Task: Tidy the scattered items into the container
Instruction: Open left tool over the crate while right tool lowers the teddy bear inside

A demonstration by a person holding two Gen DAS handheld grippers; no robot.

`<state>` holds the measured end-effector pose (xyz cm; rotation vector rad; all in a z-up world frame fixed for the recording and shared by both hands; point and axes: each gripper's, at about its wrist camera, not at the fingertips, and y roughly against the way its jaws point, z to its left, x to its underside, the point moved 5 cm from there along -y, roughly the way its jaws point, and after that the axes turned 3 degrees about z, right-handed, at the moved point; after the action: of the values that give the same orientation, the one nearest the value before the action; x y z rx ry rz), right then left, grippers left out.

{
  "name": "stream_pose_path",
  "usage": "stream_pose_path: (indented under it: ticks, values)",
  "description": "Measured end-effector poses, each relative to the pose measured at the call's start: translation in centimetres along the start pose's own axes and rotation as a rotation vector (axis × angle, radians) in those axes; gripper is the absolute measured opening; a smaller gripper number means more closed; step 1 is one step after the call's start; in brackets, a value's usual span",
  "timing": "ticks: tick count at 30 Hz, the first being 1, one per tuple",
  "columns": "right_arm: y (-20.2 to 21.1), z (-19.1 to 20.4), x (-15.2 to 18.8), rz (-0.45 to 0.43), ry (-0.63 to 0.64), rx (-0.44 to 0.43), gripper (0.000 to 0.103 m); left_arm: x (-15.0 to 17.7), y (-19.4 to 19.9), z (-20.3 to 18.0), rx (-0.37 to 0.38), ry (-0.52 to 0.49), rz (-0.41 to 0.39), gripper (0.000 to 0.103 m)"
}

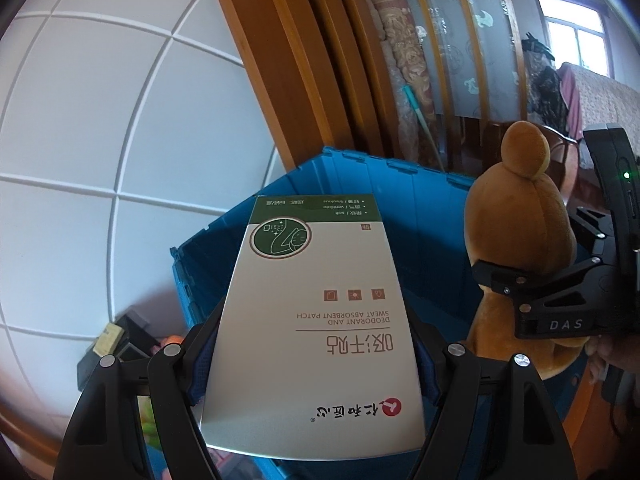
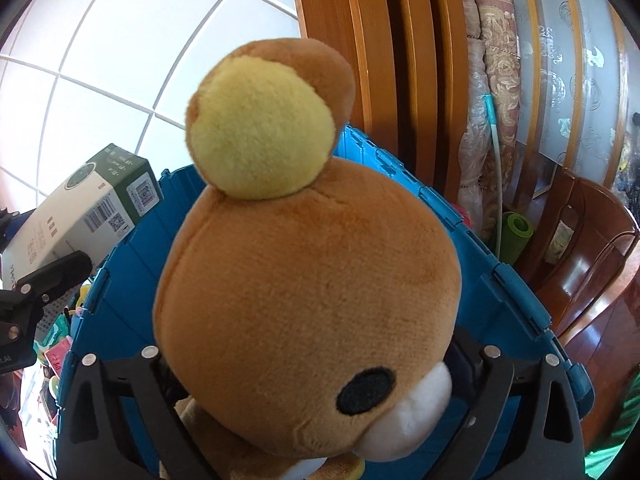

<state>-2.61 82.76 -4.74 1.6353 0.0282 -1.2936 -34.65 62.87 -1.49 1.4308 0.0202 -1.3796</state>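
Note:
My left gripper [image 1: 308,364] is shut on a white and green box [image 1: 316,320] of sweat absorbent patches and holds it above the open blue crate [image 1: 424,216]. My right gripper [image 2: 316,364] is shut on a brown plush bear [image 2: 304,280] at its neck and holds it over the same crate [image 2: 516,280]. In the left wrist view the bear [image 1: 520,236] and the right gripper [image 1: 500,276] are at the right. In the right wrist view the box [image 2: 80,212] and a left gripper finger [image 2: 52,276] are at the left.
A white tiled wall [image 1: 100,160] stands behind the crate, with a wooden door frame [image 1: 288,60] and a rolled mat [image 2: 496,80] beside it. Small items lie on the floor left of the crate [image 1: 112,344]. A wooden chair [image 2: 592,248] stands at the right.

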Motion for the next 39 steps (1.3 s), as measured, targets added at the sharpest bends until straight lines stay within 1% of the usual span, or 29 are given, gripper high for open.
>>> stream_pose_path:
  ticks: [3, 5, 7, 23, 26, 27, 30, 31, 33, 34, 35, 36, 37, 38, 39]
  values:
    - [0.0, 0.1, -0.1, 0.004, -0.001, 0.003, 0.101, 0.0, -0.3, -0.1, 0.009, 0.008, -0.002, 0.079]
    - [0.0, 0.2, -0.1, 0.001, 0.003, 0.010, 0.102, -0.2, -0.2, -0.1, 0.007, 0.005, -0.017, 0.080]
    - [-0.2, 0.0, -0.3, 0.000, -0.001, 0.009, 0.103, -0.3, 0.0, -0.1, 0.006, 0.008, -0.029, 0.086]
    - [-0.4, 0.9, -0.6, -0.013, 0.013, 0.011, 0.103, 0.0, 0.3, 1.1, 0.000, 0.041, -0.036, 0.086]
    - [-0.4, 1.3, -0.6, -0.012, 0.036, 0.025, 0.103, 0.1, 0.2, 1.2, 0.002, 0.045, -0.035, 0.086]
    - [-0.3, 1.5, -0.6, -0.012, 0.046, 0.021, 0.103, 0.1, 0.2, 1.2, 0.003, 0.046, -0.035, 0.086]
    - [-0.5, 2.2, -0.4, 0.004, 0.072, -0.030, 0.103, 0.1, 0.2, 1.2, 0.005, 0.049, -0.035, 0.086]
    - [-0.5, 2.2, -0.4, 0.003, 0.076, -0.017, 0.103, 0.2, 0.2, 1.2, 0.005, 0.049, -0.036, 0.086]
    - [-0.4, 1.5, -0.3, -0.006, 0.028, 0.025, 0.103, 0.2, 0.3, 1.3, 0.004, 0.051, -0.036, 0.086]
    - [-0.5, 1.7, -0.2, -0.001, 0.023, 0.003, 0.103, 0.2, 0.4, 1.3, 0.001, 0.054, -0.039, 0.086]
    - [-0.7, 2.4, -0.2, 0.013, 0.052, -0.032, 0.103, 0.2, 0.4, 1.5, 0.000, 0.057, -0.040, 0.086]
    - [-0.8, 2.9, -0.1, 0.023, 0.088, -0.039, 0.103, 0.3, 0.4, 1.6, 0.000, 0.061, -0.040, 0.086]
    - [-0.8, 2.8, 0.0, 0.015, 0.081, -0.020, 0.103, 0.3, 0.4, 1.8, -0.002, 0.065, -0.040, 0.086]
    - [-0.6, 2.2, -0.1, 0.000, 0.035, 0.000, 0.103, 0.3, 0.4, 1.9, -0.004, 0.068, -0.041, 0.086]
    - [-0.4, 1.8, -0.3, -0.010, -0.004, -0.013, 0.103, 0.3, 0.5, 2.0, -0.005, 0.071, -0.043, 0.086]
